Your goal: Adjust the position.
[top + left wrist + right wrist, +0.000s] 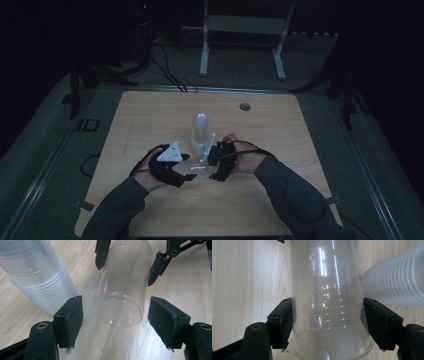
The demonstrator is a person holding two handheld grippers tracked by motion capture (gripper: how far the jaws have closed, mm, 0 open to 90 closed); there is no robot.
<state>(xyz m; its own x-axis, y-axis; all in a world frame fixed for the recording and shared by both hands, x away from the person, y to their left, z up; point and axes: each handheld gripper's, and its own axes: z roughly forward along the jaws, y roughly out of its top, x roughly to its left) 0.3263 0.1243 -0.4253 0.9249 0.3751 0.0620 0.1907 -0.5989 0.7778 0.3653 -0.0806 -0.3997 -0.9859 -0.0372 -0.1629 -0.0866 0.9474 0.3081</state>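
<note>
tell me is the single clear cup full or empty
Empty: the wood grain of the table shows straight through the clear cup, held by the right gripper.

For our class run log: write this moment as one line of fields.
right gripper: shut on single cup | left gripper: open around its base | cup stack: beside | table

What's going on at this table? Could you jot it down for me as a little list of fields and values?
Surface: wooden table
Who works: a person with a hand-held gripper in each hand
Single cup: clear plastic cup, lying tilted near the table
Right gripper: shut on the clear plastic cup near its rim
Left gripper: open, its pads either side of the cup's base, apart from it
Stack of cups: nested clear cups beside the single cup
Lighting: dim in the high view
</note>
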